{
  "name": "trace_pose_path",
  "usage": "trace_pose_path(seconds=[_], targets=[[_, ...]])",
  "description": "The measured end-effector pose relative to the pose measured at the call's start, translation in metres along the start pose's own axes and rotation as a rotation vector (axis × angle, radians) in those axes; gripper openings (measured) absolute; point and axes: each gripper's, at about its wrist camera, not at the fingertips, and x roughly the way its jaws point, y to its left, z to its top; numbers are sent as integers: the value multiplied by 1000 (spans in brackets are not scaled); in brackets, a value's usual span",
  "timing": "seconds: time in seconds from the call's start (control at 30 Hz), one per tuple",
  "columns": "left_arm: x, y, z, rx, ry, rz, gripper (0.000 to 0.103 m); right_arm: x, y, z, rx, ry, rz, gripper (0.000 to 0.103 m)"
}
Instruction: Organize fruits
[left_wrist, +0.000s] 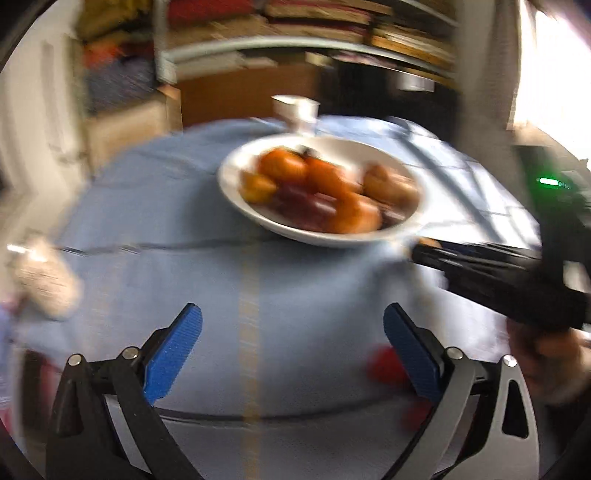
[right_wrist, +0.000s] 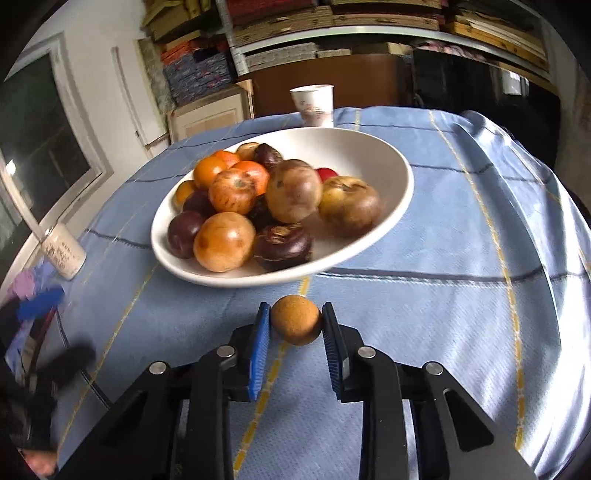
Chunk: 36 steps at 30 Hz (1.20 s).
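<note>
Here the right claw (right_wrist: 295, 321) is clamped on a small brown fruit (right_wrist: 295, 324) just in front of the white bowl (right_wrist: 369, 155) of fruit on the blue-clothed table (right_wrist: 443, 277); the left claw (left_wrist: 293, 343) gapes wide, empty.

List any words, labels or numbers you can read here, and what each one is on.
None can be read.
paper cup: a reddish printed mark, too small to read.
white jar: dark printed marks, too small and blurred to read.
Stacked boxes on the shelves: no legible print.
The left wrist view is motion-blurred throughout.
</note>
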Motion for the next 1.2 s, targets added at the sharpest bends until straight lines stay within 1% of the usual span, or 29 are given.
trace_pose_path(seconds=[0.03,0.07,0.1,0.13,0.2,0.23,0.3,0.4,0.47,0.6,0.7,0.77,0.8,0.83,1.0,1.1,1.13,1.17,1.2], targets=[[1,-2,-1,-1,27,-71,77,1,-2,0,12,7,3,29],[3,-3,-2,1,47,-117,72,2,-3,0,17,13,4,29],[5,-6,-4,2,75,-173,65,3,-3,0,19,18,4,29],[8,-8,-6,1,94,-205,52,4,-3,0,18,21,4,29],[13,-11,-9,-5,138,-265,44,5,-3,0,15,20,4,29],[15,-13,-11,-13,150,-284,42,5,-2,0,13,21,4,29],[17,-14,-13,-25,162,-302,41,5,-2,0,10,22,2,29],[18,-16,-16,-24,169,-304,39,5,-2,0,10,23,2,29],[20,-17,-18,-26,182,-312,39,5,-2,-1,9,23,1,29],[28,-17,-20,-26,212,-304,39,5,-2,0,9,24,1,29],[31,-13,-21,-39,219,-310,39,4,-1,-1,8,24,0,29],[33,-11,-21,-50,224,-323,36,4,-1,-1,9,24,1,29],[33,-10,-21,-56,226,-334,33,5,-1,-1,9,24,1,29],[34,-10,-21,-56,227,-330,32,5,-1,-1,9,25,1,29],[32,-13,-22,-50,216,-318,31,5,-1,-1,12,26,4,29],[28,-13,-22,-40,185,-265,31,5,-1,-1,11,26,4,29],[23,-14,-21,-25,148,-212,31,5,-2,-1,11,25,3,29],[20,-15,-20,-17,127,-185,31,4,-1,-1,12,21,2,29],[15,-17,-19,0,85,-127,31,3,-1,-1,13,13,-1,29]])
